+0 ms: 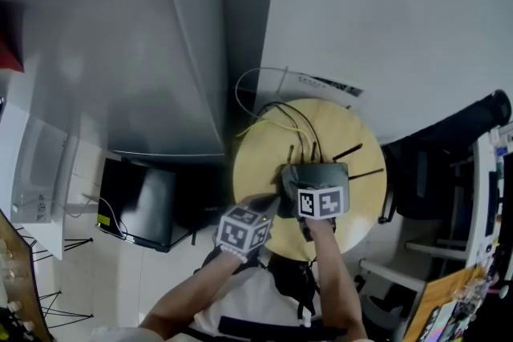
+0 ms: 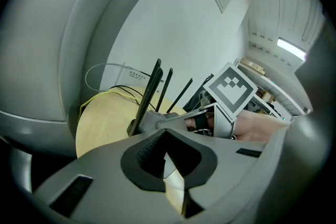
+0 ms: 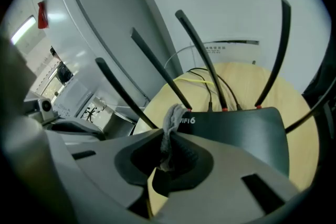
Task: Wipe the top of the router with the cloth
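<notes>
A dark router point(image 1: 337, 169) with several upright antennas sits near the middle of a round wooden table point(image 1: 264, 148). In the right gripper view its flat top point(image 3: 241, 131) lies just ahead of the jaws, marked WIFI6. My right gripper point(image 3: 169, 136) is shut on a grey cloth point(image 3: 173, 118) that bunches up at the router's near left corner. From the head view that gripper point(image 1: 309, 176) hovers over the router. My left gripper point(image 1: 268, 204) is beside it on the left, its jaws point(image 2: 164, 134) shut on nothing, pointing at the antennas point(image 2: 149, 94).
Yellow and black cables point(image 1: 280, 120) run off the table's far edge toward a white wall. A grey cabinet point(image 1: 160, 52) stands at the left with a black flat box point(image 1: 136, 204) on the floor below it. A dark chair point(image 1: 433, 164) is right of the table.
</notes>
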Motion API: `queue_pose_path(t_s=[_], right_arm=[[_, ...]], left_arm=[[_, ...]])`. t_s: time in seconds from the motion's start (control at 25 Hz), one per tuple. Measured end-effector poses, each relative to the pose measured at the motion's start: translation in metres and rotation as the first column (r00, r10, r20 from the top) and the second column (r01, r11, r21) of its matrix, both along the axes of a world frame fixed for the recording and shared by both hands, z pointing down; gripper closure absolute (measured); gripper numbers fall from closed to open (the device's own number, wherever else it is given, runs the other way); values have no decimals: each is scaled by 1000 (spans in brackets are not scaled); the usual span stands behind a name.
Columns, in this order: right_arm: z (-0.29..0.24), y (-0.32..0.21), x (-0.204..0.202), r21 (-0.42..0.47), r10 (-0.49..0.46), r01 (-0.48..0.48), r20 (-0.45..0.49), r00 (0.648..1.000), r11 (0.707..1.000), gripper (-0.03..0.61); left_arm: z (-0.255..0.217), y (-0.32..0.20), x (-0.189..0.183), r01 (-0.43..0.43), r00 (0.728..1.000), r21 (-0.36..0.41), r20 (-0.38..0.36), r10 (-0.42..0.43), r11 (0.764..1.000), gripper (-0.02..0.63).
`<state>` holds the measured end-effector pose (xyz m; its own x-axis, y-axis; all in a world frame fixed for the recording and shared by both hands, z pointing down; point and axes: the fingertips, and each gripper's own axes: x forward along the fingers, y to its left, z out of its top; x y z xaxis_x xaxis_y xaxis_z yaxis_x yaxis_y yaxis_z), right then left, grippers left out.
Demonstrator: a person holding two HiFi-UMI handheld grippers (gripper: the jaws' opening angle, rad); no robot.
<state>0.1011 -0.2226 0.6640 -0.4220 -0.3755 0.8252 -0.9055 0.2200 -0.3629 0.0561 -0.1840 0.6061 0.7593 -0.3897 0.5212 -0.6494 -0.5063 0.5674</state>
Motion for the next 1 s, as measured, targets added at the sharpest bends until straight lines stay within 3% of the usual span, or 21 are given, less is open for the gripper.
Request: queue_pose_path(t_s=[0.44, 1.0], right_arm=[[26, -14, 4, -61, -7, 7, 0, 1000, 998, 534], [33, -17, 91, -36, 88, -92, -83, 993, 995, 534]], left_arm=[[12, -3, 9, 27, 1000, -38, 3, -27, 999, 617], [8, -5, 53, 22, 1000, -35, -4, -22, 999, 617]])
